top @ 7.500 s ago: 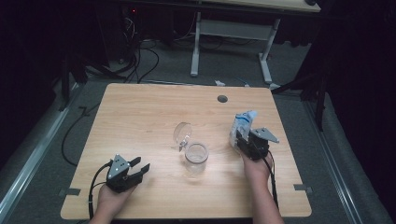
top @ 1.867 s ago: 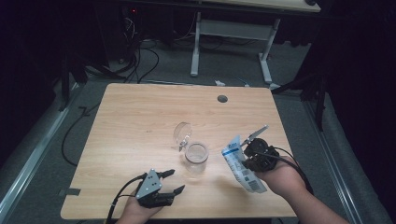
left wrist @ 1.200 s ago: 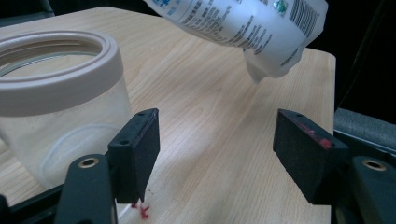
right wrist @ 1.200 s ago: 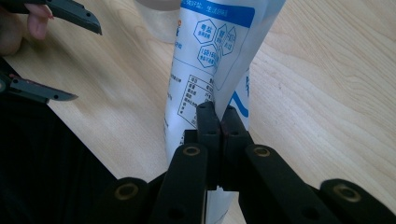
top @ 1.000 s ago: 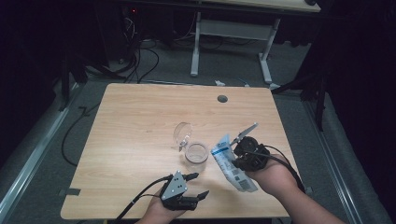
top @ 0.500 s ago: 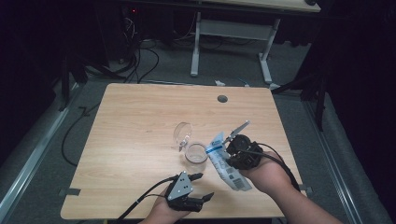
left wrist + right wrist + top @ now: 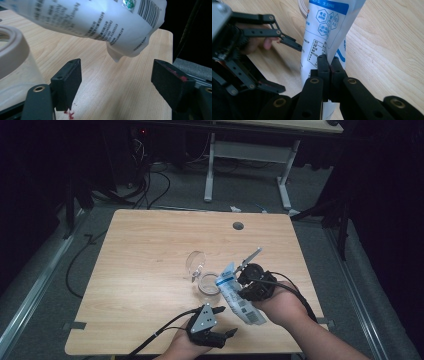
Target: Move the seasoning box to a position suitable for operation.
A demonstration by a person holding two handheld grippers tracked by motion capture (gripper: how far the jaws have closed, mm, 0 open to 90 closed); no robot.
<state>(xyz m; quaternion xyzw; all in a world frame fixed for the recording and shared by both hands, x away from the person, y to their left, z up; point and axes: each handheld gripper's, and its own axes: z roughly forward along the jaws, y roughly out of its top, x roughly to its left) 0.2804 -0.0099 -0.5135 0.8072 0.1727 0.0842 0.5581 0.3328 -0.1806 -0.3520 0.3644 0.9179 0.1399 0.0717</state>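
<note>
White printed pouch (image 7: 237, 294) tilted over the open jar (image 7: 208, 283).

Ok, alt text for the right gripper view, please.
The right gripper is shut on a white and blue printed pouch, which stands over the wooden table. The left gripper, open, shows at the left.

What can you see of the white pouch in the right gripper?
The pouch is a white, glossy, soft plastic bag with blue bands, printed text, a table and a barcode. It hangs tilted, blue-banded end over the open jar, other end toward the person. The right gripper pinches one edge; the left gripper stands open below its corner, not touching.
</note>
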